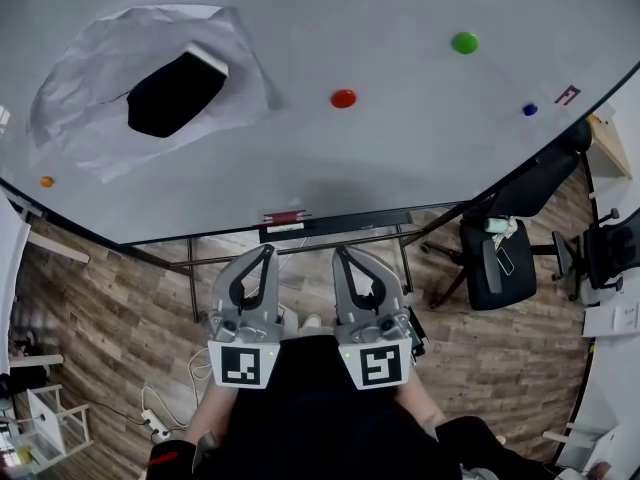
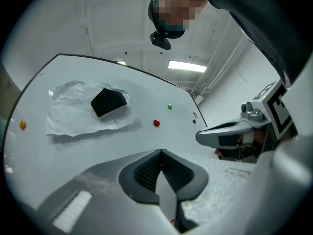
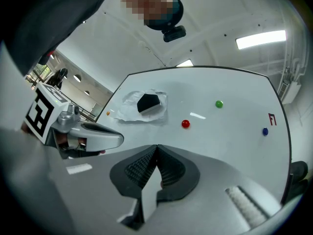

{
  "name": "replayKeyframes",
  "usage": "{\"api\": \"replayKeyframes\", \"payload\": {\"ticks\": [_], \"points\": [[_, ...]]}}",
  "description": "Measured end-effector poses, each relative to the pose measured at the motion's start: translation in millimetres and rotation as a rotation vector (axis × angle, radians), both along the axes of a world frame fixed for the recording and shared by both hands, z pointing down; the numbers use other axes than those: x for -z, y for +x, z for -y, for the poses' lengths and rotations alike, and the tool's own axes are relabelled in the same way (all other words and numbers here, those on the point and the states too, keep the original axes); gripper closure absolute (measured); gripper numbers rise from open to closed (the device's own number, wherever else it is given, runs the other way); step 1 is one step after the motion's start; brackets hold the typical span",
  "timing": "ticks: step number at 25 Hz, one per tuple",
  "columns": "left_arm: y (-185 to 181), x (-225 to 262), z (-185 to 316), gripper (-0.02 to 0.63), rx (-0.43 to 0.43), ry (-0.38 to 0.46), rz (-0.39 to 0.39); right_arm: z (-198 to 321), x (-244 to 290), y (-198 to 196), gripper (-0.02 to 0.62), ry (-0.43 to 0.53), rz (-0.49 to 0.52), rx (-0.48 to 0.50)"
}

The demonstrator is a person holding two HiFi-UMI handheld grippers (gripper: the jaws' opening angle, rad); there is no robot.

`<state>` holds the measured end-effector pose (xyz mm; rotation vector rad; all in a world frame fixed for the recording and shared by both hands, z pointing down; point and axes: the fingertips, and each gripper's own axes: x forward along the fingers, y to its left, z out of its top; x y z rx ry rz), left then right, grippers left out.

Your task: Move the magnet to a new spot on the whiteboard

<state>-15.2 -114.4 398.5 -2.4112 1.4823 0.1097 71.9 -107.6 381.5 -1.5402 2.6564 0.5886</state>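
left gripper (image 1: 267,252) and right gripper (image 1: 341,253) hang low centre, both pinched tight on nothing, short of the whiteboard (image 1: 400,158). red magnet (image 1: 343,98) sits mid-board, upper centre. either a pickup is coming or it's just been placed; can't call which.

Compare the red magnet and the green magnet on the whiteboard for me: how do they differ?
Colour: the red magnet is red, the green magnet is green. Place: in the head view the red magnet sits near the middle of the whiteboard, closer to the crumpled paper; the green magnet sits further right. The red magnet also lies nearer the board's lower edge than the green magnet. Shared: both are small round buttons on the board, with nothing touching them.
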Motion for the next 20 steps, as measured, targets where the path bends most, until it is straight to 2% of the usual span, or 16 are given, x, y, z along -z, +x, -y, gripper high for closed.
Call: {"api": "replayKeyframes", "payload": {"ticks": [20], "points": [[25.9, -7.2, 0.5, 0.604, -0.033, -0.021, 0.012, 2.5, -8.2, 28.8, 0.594, -0.035, 0.021, -0.037]]}}
